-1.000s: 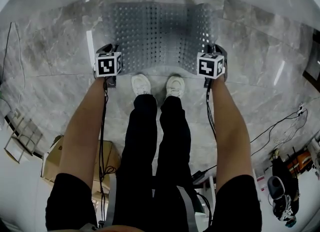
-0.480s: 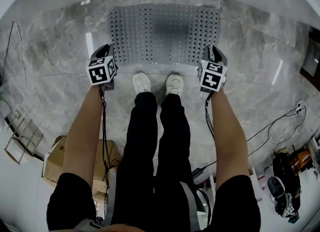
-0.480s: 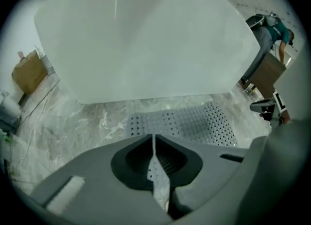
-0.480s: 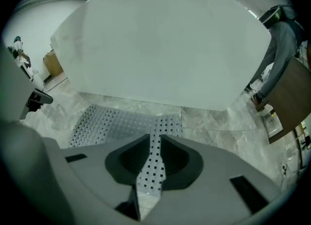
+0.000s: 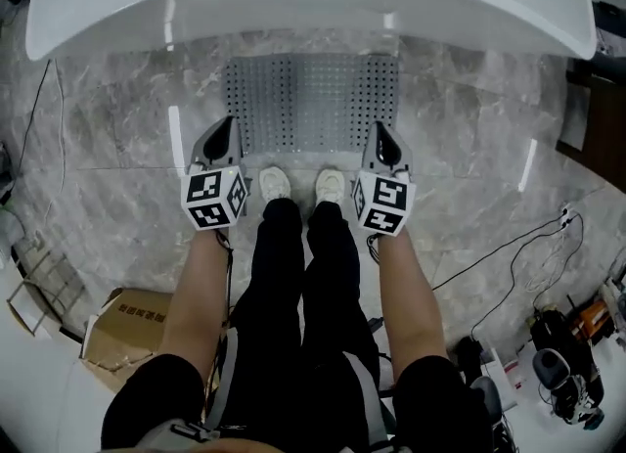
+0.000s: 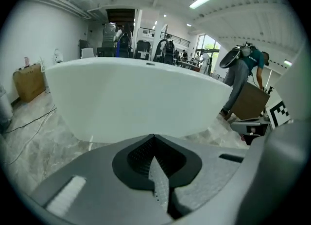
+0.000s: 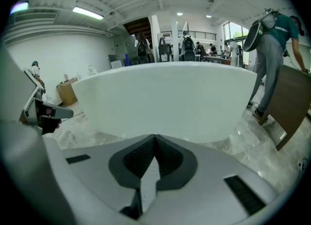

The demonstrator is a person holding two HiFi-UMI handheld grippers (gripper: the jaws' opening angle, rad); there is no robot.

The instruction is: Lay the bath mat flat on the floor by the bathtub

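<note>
Grey bath mat (image 5: 311, 101): lay flat on marble floor (image 5: 117, 118), just beside white bathtub (image 5: 293, 1); person's shoes (image 5: 275, 185) at its near edge.
Left gripper (image 5: 229, 124): over mat's near left corner; jaws had just closed, clenched on nothing.
Right gripper (image 5: 380, 130): over near right corner; jaws had just closed, clenched on nothing.

Bath mat's (image 5: 311, 99) near corners behind left gripper (image 5: 230, 123) and right gripper (image 5: 380, 128).
</note>
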